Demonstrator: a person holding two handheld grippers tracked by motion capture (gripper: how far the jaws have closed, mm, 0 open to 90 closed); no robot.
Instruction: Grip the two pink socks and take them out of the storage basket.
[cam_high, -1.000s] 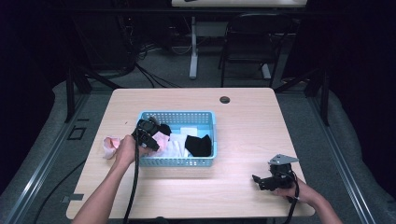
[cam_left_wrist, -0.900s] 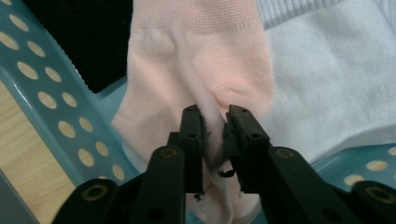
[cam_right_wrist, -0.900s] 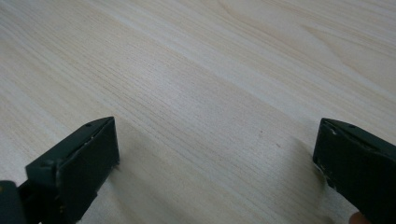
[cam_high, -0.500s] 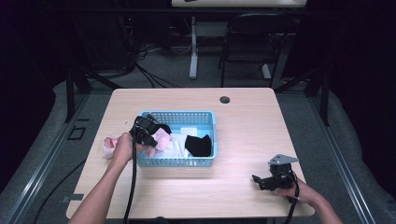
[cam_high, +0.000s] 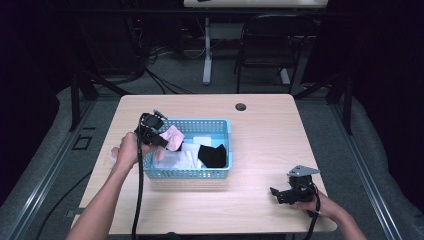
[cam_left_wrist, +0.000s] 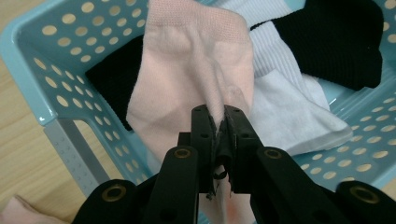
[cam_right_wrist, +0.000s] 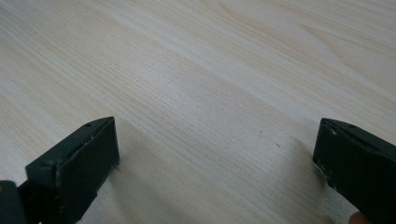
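Observation:
A light blue perforated basket (cam_high: 200, 173) (cam_left_wrist: 28, 60) stands on the wooden table, left of centre. In it lie a black sock (cam_high: 212, 155) (cam_left_wrist: 336, 46) and a white sock (cam_high: 187, 153) (cam_left_wrist: 289, 107). My left gripper (cam_high: 164, 141) (cam_left_wrist: 218, 122) hangs over the basket's left end, shut on a fold of a pink sock (cam_high: 173, 137) (cam_left_wrist: 187, 70) that drapes below the jaws. My right gripper (cam_high: 274, 192) (cam_right_wrist: 215, 154) rests on the table near the front right corner, open, with bare wood between its jaws.
A second pink sock (cam_high: 114, 153) (cam_left_wrist: 18, 210) lies on the table left of the basket, partly behind the left hand. A black round grommet (cam_high: 240, 106) sits at the table's far edge. A chair and desk legs stand beyond the table.
My left gripper has risen with the pink sock pinched in it, pulling the sock up from the basket. The right gripper has stayed where it was.

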